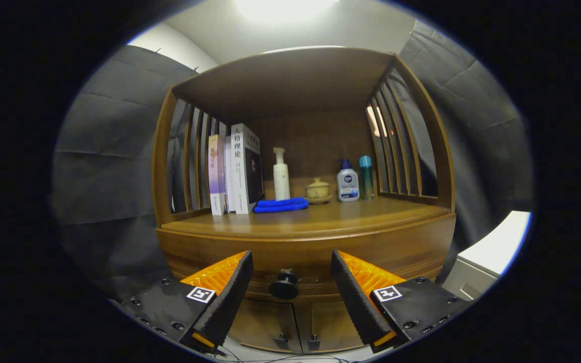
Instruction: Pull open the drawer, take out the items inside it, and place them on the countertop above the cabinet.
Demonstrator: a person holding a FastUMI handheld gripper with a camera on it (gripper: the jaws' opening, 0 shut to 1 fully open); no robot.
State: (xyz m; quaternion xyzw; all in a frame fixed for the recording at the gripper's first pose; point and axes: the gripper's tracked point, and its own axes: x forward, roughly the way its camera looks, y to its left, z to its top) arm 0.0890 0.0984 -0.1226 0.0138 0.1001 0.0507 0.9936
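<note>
The gripper point(290, 267) stands spread wide, its fingers flanking the closed drawer's round knob point(284, 288), touching nothing, below the countertop point(321, 218).

Drawer point(300, 262) shut, contents hidden; bottle point(347, 184) label too small.

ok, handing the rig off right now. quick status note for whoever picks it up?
Gripper: open, holding nothing, fingers spread either side of the drawer knob, not touching it.
Drawer: shut, contents hidden.
Countertop: already carries books, a blue cloth, a white pump bottle, a small lidded cup, a second pump bottle and a teal bottle; front strip is bare.
Done: lined up on the knob.
Left: close on the knob, pull the drawer open, lift items out, set them on the countertop.
</note>
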